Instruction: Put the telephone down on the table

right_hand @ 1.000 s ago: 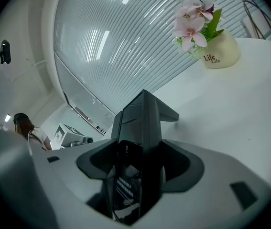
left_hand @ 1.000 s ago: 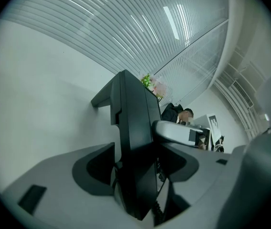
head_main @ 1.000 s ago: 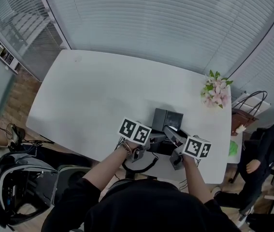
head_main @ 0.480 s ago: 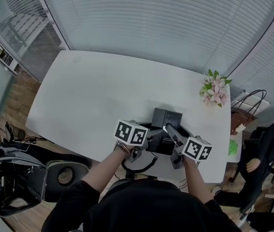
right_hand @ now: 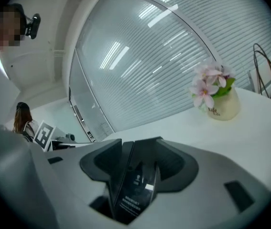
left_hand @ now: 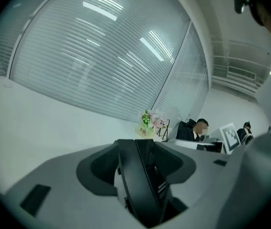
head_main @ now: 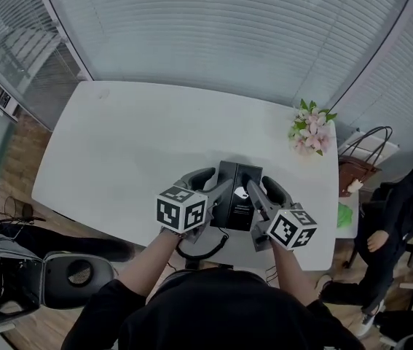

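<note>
The telephone (head_main: 236, 186) hangs in the air between the two tongs, just over the near edge of the white worktop (head_main: 133, 144). It does not look to be resting on anything. It is tipped up, so a dark flat face with a small pale label is turned towards the person. I take that face for the underside.

The left tongs (head_main: 207, 184) have the telephone by its left flank and the right tongs (head_main: 264, 194) by its right flank. Both pairs of jaws have just been closing. Each gripper view shows the black body wedged between its own jaws, so both are clamped on the telephone. Neither hand is nearer than the other, since the load is shared across the two.

The telephone's long axis runs away from the person, towards the blinds, and the two tongs lie roughly along it on either side. A curly cord (head_main: 205, 245) loops down below the telephone at the worktop's near edge.

The move turns on the bare worktop lying below and ahead of the telephone. I judge that the telephone has to be levelled and then sunk, with both hands kept at the same height so it does not twist. The pot of pink flowers (head_main: 308, 131) stands well apart, towards the far right.
</note>
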